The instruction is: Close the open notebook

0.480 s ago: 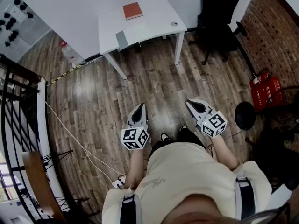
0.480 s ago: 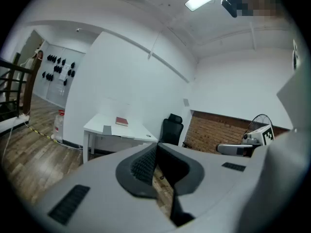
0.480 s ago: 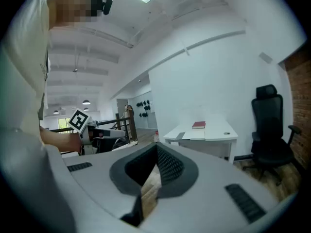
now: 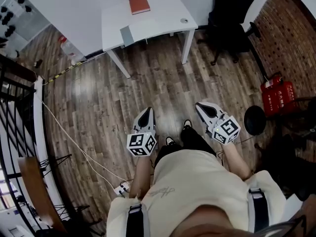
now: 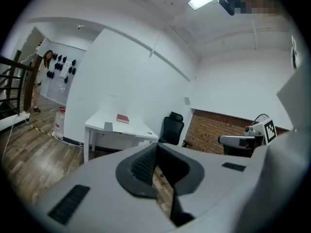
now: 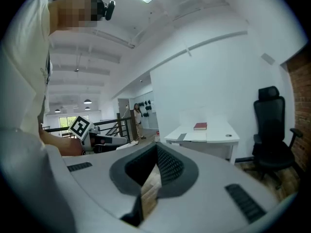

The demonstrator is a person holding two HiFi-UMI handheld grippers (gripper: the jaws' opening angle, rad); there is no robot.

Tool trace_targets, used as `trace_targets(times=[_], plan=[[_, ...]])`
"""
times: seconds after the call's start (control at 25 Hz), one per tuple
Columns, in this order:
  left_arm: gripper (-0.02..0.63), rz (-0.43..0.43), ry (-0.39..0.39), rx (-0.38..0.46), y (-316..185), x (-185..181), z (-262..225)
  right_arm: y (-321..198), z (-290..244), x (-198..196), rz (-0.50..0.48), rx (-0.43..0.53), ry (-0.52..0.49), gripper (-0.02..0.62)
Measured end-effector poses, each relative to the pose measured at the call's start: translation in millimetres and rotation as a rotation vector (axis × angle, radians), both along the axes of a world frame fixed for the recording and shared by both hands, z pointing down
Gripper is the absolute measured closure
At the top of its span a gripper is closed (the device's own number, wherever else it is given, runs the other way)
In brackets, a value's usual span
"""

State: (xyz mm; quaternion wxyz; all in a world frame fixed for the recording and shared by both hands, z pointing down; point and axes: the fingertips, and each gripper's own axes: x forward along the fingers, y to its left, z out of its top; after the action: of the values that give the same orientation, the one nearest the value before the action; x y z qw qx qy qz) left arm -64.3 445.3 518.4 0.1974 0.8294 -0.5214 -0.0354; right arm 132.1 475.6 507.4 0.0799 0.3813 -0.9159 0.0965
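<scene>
**Both grippers closed and empty, well short of the table**

The left gripper [image 4: 147,113] is hovering low over the wood floor [image 4: 98,98] with its jaws pressed together at the tips and nothing between them. Its marker cube [image 4: 142,144] is facing the head camera. The bare left forearm [image 4: 140,171] is running back from it to the person's torso, elbow tucked in. Against half a second ago, both grippers are sitting almost where they were in the head view. The white table [image 4: 163,9] is lying slightly higher and further left, and one black shoe [image 4: 186,125] is now reaching further forward than the other.

What looks to be the notebook [image 4: 140,31] is lying spread flat at the table's near edge, a grey half on the left and a pale half on the right. A red book [image 4: 139,5] is resting further back on the same top. Both are well apart from either gripper.

The right gripper [image 4: 201,107] is pointing forward and slanting a little leftward. Its jaws are likewise meeting at the tips and holding nothing, with the right forearm [image 4: 234,158] angling back to the body. A black office chair [image 4: 232,14] is standing just right of the table.
</scene>
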Motion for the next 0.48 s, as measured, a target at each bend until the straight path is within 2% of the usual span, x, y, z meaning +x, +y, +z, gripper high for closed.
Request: trace_targets(times=[0.2,0.32,0.48], plan=[[0.588,0.025,-0.002,-0.034,-14.1,17.8,7.4,-4.9,10.6,1.5,-0.018,-0.018,0.071,0.588],[0.588,0.046,-0.025,-0.043,-30.0,27.5,8.0,-21.2,21.4,4.8,-0.016,-0.047,0.058,0.588],[0.588,0.030,-0.050,-0.049,-60.0,32.3,6.3,-53.6,33.5,8.4,-0.045,-0.079,0.031,0.588]])
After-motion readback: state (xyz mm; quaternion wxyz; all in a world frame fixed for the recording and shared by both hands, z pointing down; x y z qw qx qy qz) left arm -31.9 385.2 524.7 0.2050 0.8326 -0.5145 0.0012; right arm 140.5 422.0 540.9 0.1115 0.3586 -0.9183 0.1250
